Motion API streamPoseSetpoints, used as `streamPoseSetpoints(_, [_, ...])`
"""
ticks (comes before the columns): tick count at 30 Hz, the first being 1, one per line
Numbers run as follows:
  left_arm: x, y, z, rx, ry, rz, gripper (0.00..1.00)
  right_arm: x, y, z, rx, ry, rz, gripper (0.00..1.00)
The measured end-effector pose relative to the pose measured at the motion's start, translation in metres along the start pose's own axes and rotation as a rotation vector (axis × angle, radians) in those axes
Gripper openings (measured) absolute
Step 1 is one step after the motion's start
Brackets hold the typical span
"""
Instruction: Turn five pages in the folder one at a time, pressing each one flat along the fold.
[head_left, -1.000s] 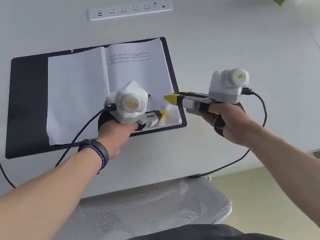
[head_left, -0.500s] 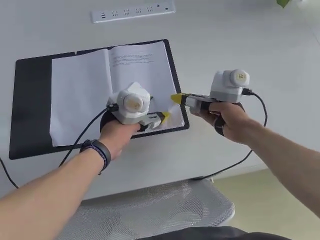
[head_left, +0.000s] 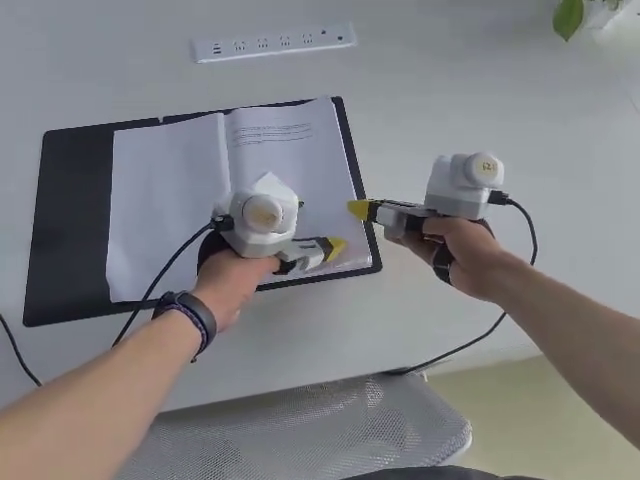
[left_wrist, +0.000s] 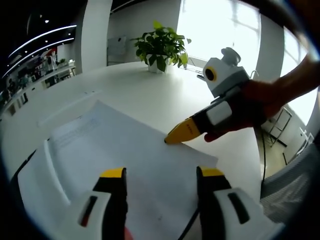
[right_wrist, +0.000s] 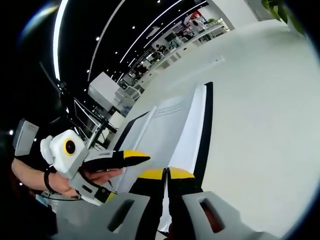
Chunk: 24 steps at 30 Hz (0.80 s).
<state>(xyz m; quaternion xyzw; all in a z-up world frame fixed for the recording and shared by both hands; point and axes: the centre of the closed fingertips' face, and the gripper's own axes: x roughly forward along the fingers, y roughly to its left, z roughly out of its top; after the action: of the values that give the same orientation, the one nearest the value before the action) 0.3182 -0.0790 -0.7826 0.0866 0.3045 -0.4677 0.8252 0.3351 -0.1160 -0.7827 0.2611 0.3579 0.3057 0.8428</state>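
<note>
Folder (head_left: 70, 230) lies open on the bench (head_left: 480, 90), white pages up. Left hand-held gripper (left_wrist: 161, 173) is over the lower outer corner of the right page (head_left: 290, 160), jaws apart. Right hand-held gripper (right_wrist: 166, 173) has jaws together, yellow tip at that page's outer edge; power strip (head_left: 272, 43) beyond the folder.

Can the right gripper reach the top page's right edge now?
Probably yes: the right gripper, jaws shut, points at that edge of the top page with nothing between; the left gripper sits nearer the bottom corner.
</note>
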Motion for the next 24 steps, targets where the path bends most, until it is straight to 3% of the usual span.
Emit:
streamPoseSetpoints(9, [-0.027, 0.013, 0.01, -0.008, -0.038, 0.023, 0.62, -0.003, 0.016, 0.011, -0.016, -0.031, 0.012, 0.0])
streamPoseSetpoints(24, [-0.081, 0.037, 0.002, -0.025, -0.073, 0.082, 0.66, -0.008, 0.046, 0.031, -0.033, -0.076, 0.038, 0.0])
